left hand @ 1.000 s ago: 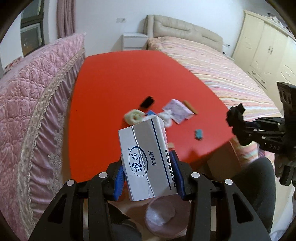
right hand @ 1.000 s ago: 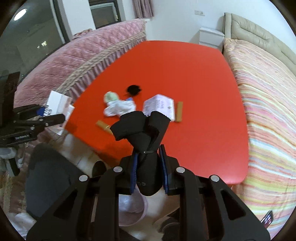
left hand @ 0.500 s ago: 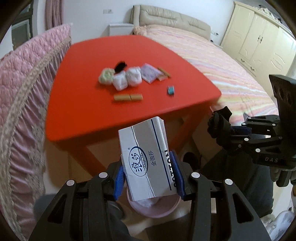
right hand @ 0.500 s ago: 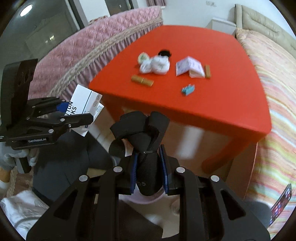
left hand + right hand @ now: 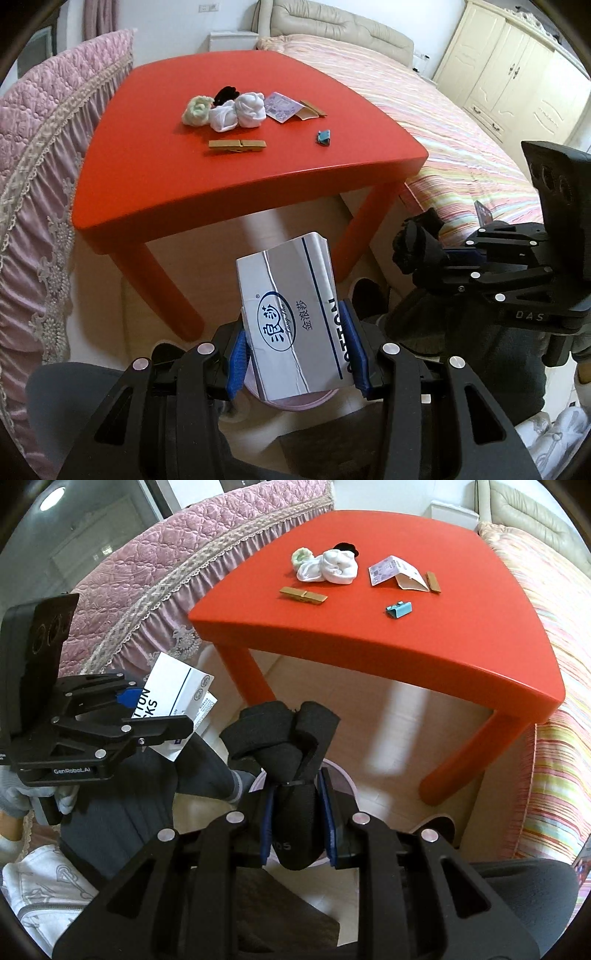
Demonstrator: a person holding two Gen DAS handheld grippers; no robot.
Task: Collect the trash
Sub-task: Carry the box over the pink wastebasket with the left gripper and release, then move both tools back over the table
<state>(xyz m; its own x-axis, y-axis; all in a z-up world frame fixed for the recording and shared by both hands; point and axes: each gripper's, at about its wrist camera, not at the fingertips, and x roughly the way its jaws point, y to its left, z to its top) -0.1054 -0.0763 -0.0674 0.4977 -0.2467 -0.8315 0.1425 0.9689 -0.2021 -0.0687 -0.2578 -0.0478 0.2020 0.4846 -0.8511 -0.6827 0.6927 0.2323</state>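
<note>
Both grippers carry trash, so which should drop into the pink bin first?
Probably the left gripper: its white sock box hangs directly above the pink bin. The right gripper with black socks looks similarly close.

Both views are bright and evenly lit by soft indoor light. A ceiling lamp point(image 5: 52, 497) glows at the top left of the right wrist view. A pale light patch lies on the floor point(image 5: 391, 723) under the desk point(image 5: 406, 642), whose near edge shows a mild sheen. Fisheye bending curves the desk's edges and darkens the corners. Focus is sharp, with no visible motion blur.
</note>
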